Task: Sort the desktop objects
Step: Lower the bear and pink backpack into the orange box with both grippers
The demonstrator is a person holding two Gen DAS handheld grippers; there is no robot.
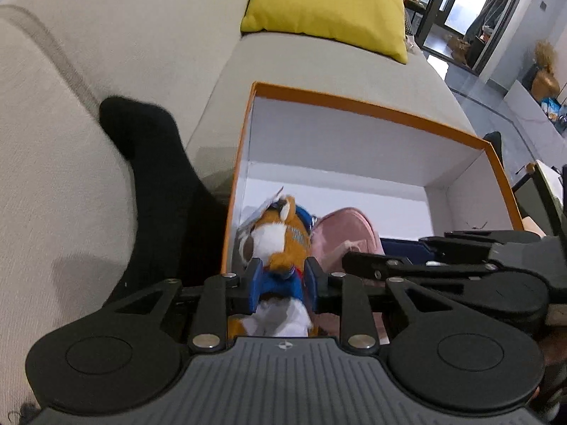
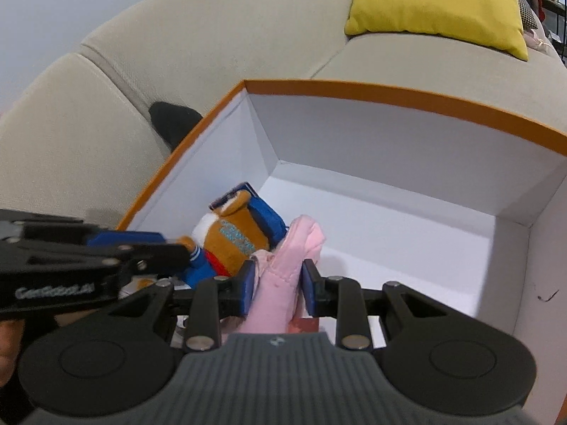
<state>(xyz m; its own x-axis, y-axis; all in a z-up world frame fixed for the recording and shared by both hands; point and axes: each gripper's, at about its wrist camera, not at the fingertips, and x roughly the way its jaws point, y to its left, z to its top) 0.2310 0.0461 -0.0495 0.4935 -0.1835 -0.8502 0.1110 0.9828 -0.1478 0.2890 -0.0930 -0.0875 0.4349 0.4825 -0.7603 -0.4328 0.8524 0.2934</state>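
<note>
The left gripper (image 1: 282,285) is down inside the near left part of the box (image 1: 354,106). Its blue fingers (image 1: 256,285) are clenched on a small stuffed animal (image 1: 280,237). The toy is brown and white with blue clothes, and it lies in the box close to the left wall.

The right gripper (image 2: 278,288) is just to the right of the left one, also low in the box. Its fingers (image 2: 248,287) squeeze a soft pink thing (image 2: 287,276), which stands up between them. The pink thing touches the stuffed animal's right side.

The box has an orange rim and white walls. The far part and the right part of its white floor are bare. It sits on the seat of a pale grey sofa (image 1: 141,53).

To the left of the box, a black cloth (image 1: 156,184) lies on the sofa and runs up against the back cushion.

Farther back, a yellow pillow (image 1: 329,3) leans on the sofa. Far off on the right is a glass door (image 1: 460,3).
</note>
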